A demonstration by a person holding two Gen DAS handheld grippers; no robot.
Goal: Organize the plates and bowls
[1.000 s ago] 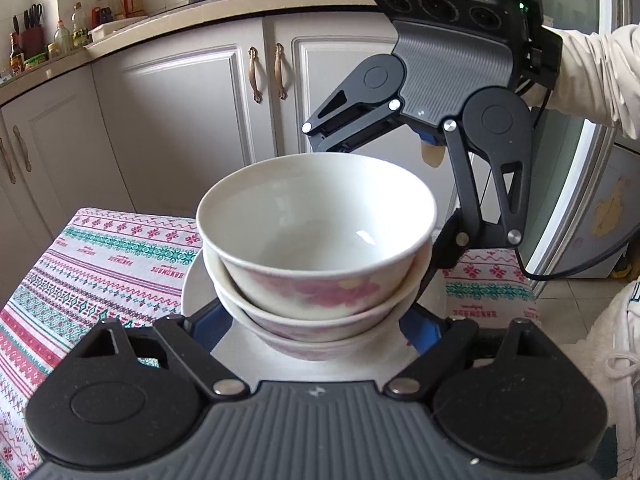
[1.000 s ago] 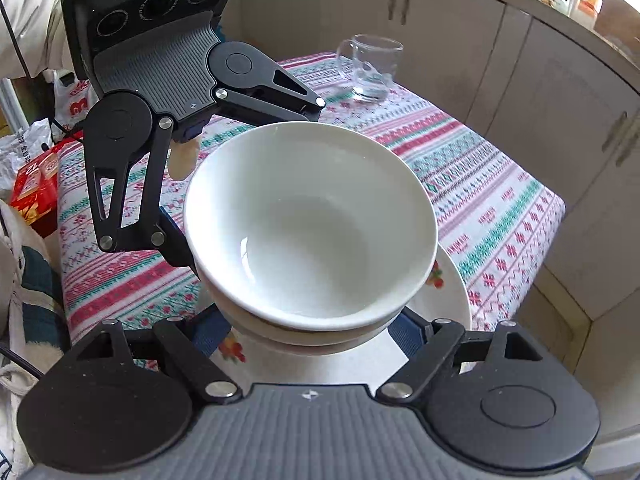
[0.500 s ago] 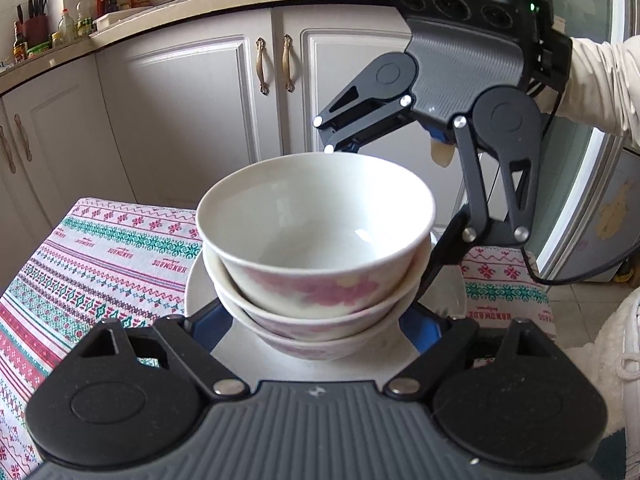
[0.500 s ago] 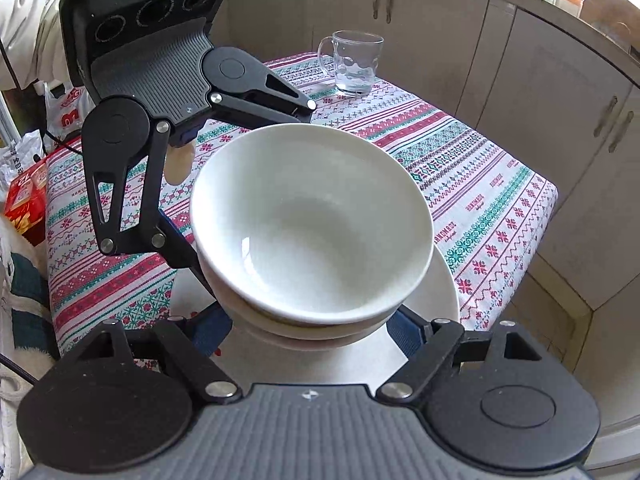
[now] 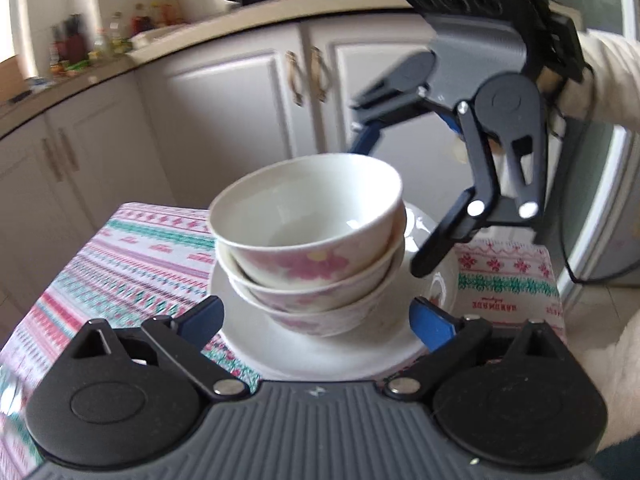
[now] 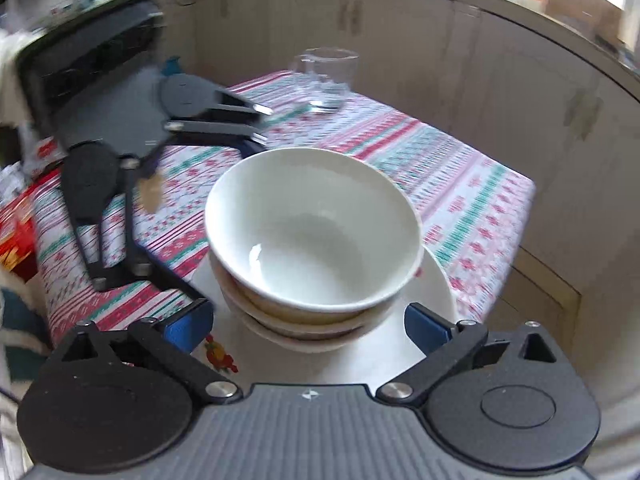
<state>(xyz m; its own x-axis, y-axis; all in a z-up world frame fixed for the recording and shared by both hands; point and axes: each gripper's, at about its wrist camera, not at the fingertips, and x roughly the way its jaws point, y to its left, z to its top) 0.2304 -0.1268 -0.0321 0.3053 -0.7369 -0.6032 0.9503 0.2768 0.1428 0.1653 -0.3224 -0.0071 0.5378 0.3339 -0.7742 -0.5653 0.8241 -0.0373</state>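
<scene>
Three white bowls with pink flowers (image 5: 308, 220) (image 6: 312, 232) sit nested on a white plate (image 5: 320, 352) (image 6: 436, 292) on the patterned tablecloth (image 5: 132, 264). My left gripper (image 5: 318, 324) faces the stack from one side. Its jaws are opening, with blue pads wide on either side of the plate's near rim and clear of it. From the opposite side comes my right gripper (image 6: 308, 326), jaws also opening, pads spread apart and off the plate. Each gripper shows in the other's view, the right gripper (image 5: 400, 196) above the stack's far edge and the left gripper (image 6: 222, 216) blurred.
A clear glass mug (image 6: 328, 80) stands at the table's far corner. White kitchen cabinets (image 5: 224, 112) run behind the table and a fridge door (image 5: 600, 200) stands to the right. A red packet (image 6: 16, 232) lies beyond the table edge. A sleeve (image 5: 612, 80) holds the right gripper.
Both grippers have opened wide and let go of the plate. Both have drawn back a little, and the stack now looks smaller in each view.
</scene>
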